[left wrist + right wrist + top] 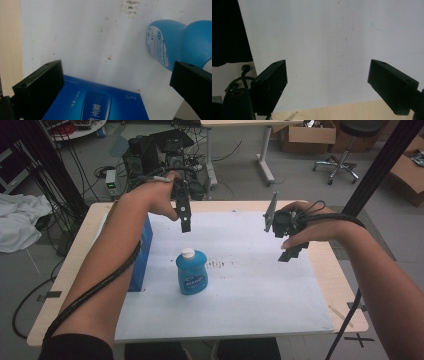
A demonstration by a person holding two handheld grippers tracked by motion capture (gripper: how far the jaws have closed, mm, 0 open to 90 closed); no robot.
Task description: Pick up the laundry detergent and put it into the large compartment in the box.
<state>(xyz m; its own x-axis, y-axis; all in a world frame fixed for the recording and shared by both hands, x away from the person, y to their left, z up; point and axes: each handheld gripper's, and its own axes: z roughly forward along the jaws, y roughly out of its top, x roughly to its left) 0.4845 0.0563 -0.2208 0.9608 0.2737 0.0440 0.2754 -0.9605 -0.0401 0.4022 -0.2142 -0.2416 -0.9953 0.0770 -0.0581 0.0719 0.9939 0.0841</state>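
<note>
Fingers wide on both grippers; one blue bottle; one blue box, seemingly upright.

overhead forward-down, gripper cameras close, perhaps downward

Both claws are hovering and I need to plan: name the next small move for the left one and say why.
Probably lower the open left claw toward the standing round blue plastic bottle with the white cap. The claw hangs above the white sheet, holding nothing, the bottle just nearer the person. The flat dark blue box is another possible target.
</note>
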